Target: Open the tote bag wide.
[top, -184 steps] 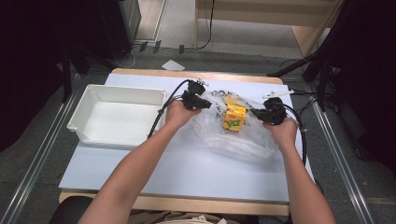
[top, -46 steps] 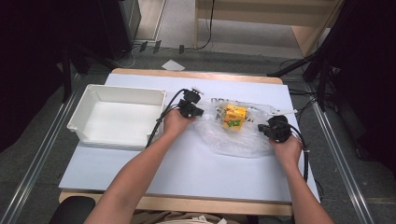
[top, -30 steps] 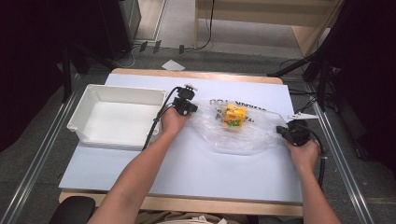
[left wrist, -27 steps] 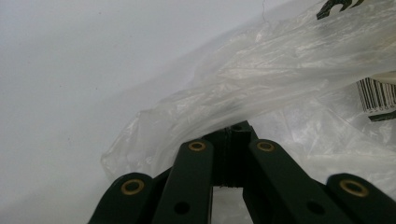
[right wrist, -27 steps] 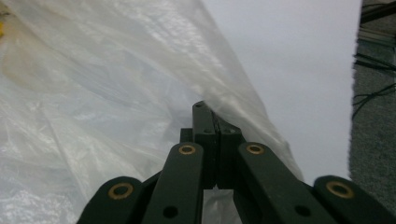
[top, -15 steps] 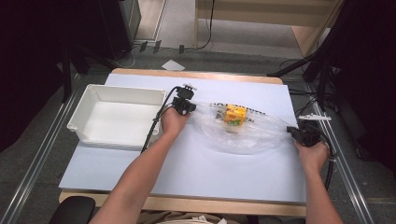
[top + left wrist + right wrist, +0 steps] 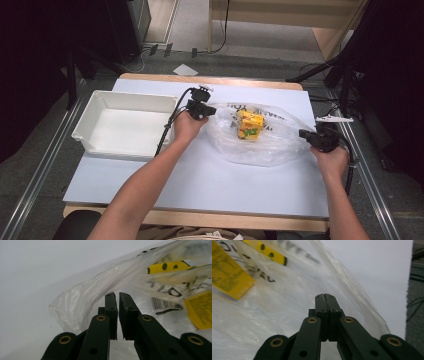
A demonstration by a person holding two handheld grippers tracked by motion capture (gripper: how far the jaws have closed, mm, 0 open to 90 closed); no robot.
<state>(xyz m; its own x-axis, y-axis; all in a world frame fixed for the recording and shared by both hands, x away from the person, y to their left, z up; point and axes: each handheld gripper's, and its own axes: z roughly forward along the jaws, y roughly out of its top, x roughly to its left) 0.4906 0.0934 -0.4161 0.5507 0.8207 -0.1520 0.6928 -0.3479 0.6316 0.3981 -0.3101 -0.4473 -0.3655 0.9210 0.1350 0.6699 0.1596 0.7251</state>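
A clear plastic bag (image 7: 265,147) with black print lies stretched across the table, and a yellow box (image 7: 249,125) sits inside it. My left gripper (image 7: 209,111) is at the bag's left edge. In the left gripper view its jaws have just been opening: the left gripper (image 7: 118,293) shows a narrow gap, with the bag's film (image 7: 82,295) around and behind the tips and the box (image 7: 200,310) at the right. My right gripper (image 7: 304,134) is at the bag's right end. In the right gripper view the right gripper (image 7: 325,295) is shut on the film (image 7: 274,315).
An empty white tray (image 7: 80,132) stands at the left of the pale blue table top (image 7: 200,180), close to my left forearm. Cables trail from both grippers. The table's right edge lies just beyond my right hand. Dark floor and rails surround the table.
My right gripper has drawn the bag's right end out toward the table's right edge, spreading the bag wider. The left gripper stayed at the bag's left edge.
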